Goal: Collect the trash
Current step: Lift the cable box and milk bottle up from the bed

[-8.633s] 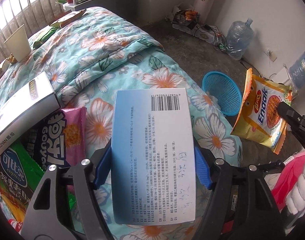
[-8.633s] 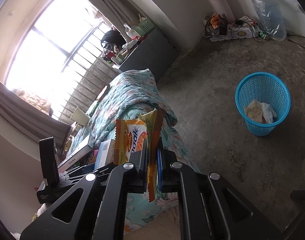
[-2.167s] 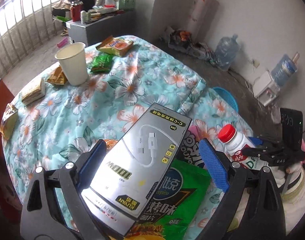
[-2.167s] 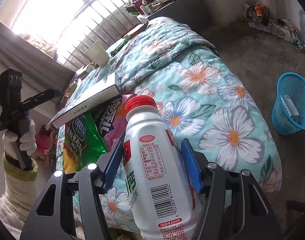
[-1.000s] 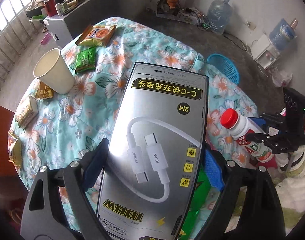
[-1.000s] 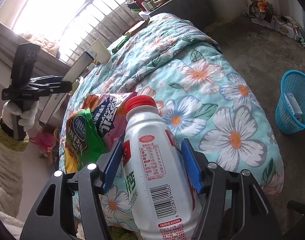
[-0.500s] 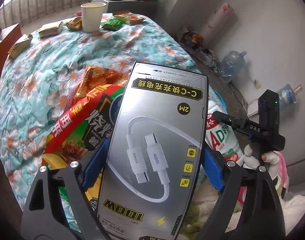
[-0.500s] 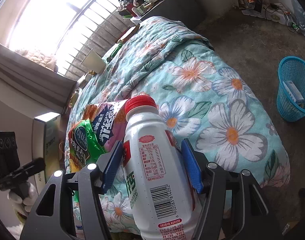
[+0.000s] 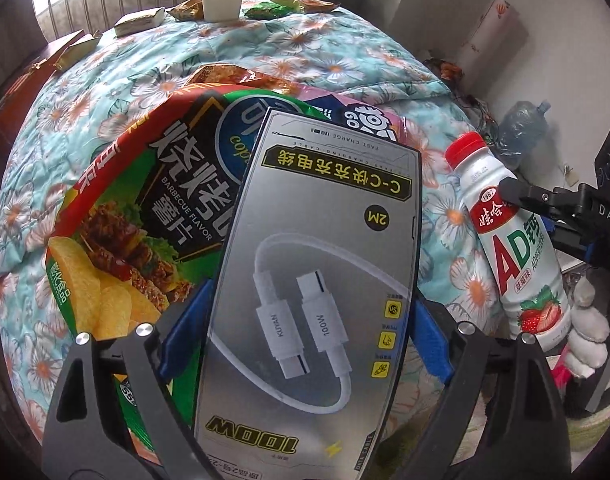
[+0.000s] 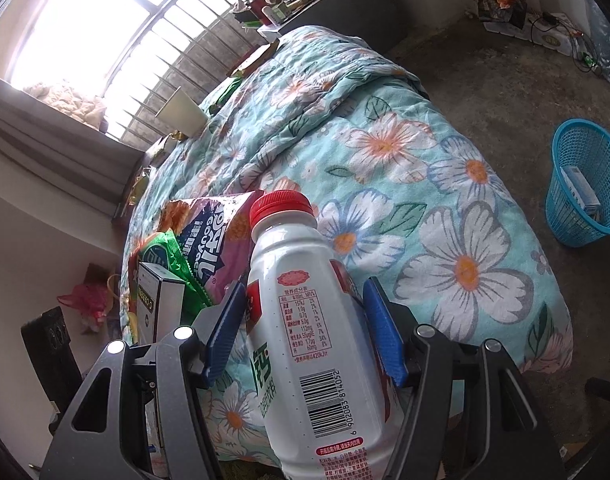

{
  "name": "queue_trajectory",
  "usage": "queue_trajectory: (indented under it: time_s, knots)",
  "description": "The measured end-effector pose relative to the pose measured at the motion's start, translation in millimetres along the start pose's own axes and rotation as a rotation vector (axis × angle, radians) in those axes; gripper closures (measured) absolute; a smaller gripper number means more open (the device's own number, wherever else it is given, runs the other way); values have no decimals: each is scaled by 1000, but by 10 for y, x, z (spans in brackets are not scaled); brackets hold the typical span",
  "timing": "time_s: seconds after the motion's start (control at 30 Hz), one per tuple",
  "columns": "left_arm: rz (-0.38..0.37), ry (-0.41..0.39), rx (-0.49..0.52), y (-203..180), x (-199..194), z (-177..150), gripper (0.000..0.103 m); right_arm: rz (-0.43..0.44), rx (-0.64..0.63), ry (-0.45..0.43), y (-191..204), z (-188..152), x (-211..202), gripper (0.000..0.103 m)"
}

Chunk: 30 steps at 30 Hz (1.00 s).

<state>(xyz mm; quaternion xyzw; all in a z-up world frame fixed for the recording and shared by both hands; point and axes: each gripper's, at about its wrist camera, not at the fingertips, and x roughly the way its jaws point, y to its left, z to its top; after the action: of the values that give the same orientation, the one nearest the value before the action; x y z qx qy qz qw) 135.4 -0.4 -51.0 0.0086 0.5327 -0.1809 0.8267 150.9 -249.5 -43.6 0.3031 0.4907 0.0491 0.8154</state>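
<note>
The left gripper (image 9: 305, 332) is clamped on the grey cable box (image 9: 317, 280), above the chip bag (image 9: 145, 216) at ten o'clock (earlier it hung over open quilt). The right gripper (image 10: 305, 328) is opening around the white bottle (image 10: 317, 340); blue basket (image 10: 585, 188) at three o'clock.

We see a glossy silver cardboard cable box (image 9: 313, 280) with a mirror-like sheen, and shiny foil crisp bags (image 9: 145, 200) that crinkle and catch the light. The milk bottle (image 10: 317, 340) is smooth white plastic with a ridged red cap. Under them lies soft quilted cloth — the floral bedspread (image 10: 445, 208) — beside rough, matt concrete floor (image 10: 485, 80) and a blue plastic mesh basket (image 10: 561, 200).
</note>
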Motion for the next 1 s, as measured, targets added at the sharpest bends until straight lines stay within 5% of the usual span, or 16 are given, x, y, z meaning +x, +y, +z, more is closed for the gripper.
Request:
queue_trajectory:
  time_s: [0.6, 1.0]
  knots:
    - [61, 19, 114, -121, 50, -110, 17, -143, -340, 158, 458, -164, 122, 36]
    - [100, -5, 157, -182, 6, -131, 17, -171, -347, 175, 432, -224, 210, 41]
